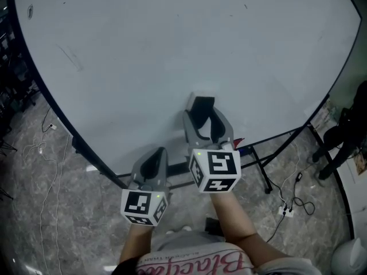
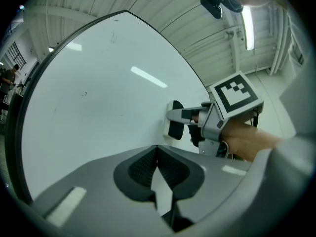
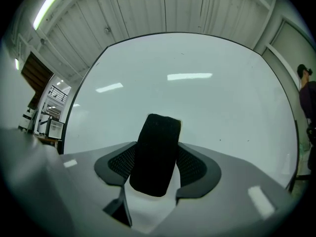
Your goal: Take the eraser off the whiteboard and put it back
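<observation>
The eraser (image 1: 202, 109) is a black block on a white base, and it sits against the whiteboard (image 1: 172, 50) near its lower edge. My right gripper (image 1: 205, 118) points at the board with a finger on each side of the eraser. In the right gripper view the eraser (image 3: 155, 154) fills the gap, both pads against its sides. From the left gripper view, the eraser (image 2: 175, 120) has its white base flat on the board (image 2: 98, 107). My left gripper (image 1: 156, 153) hangs lower left, short of the board, shut and empty, its pads meeting (image 2: 157, 154).
The board stands on a dark frame with legs (image 1: 261, 165) on a grey stone floor. Cables and a power strip (image 1: 285, 211) lie on the floor at the right. A person (image 1: 344, 136) stands past the board's right edge.
</observation>
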Motion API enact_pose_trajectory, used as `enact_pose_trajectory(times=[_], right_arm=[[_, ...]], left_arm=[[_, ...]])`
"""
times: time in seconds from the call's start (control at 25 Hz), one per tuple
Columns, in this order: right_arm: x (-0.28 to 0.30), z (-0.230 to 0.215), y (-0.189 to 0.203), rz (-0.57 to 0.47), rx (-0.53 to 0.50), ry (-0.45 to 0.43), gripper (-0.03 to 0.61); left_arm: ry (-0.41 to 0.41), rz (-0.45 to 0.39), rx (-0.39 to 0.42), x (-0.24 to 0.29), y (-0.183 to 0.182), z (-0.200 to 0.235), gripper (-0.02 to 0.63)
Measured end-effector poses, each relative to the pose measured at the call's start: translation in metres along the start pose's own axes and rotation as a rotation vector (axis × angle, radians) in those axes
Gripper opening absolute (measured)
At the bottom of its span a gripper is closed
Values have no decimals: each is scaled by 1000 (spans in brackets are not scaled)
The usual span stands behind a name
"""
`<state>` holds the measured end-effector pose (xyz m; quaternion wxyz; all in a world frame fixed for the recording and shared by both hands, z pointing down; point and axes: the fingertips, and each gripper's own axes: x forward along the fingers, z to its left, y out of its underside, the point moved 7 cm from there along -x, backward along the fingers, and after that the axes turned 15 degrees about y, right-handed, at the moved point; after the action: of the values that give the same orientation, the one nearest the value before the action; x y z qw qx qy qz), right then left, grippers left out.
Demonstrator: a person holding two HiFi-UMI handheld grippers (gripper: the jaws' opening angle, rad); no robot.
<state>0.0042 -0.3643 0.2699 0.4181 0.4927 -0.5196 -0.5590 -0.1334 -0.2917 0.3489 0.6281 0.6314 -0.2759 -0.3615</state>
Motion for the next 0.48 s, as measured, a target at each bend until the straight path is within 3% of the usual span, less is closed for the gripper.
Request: enact_pose_trajectory(times=[0.48], right_arm=[[-33,-10,27,58,-24,4,245]], left_arm=[[22,4,-13,-7,5,-9,0]])
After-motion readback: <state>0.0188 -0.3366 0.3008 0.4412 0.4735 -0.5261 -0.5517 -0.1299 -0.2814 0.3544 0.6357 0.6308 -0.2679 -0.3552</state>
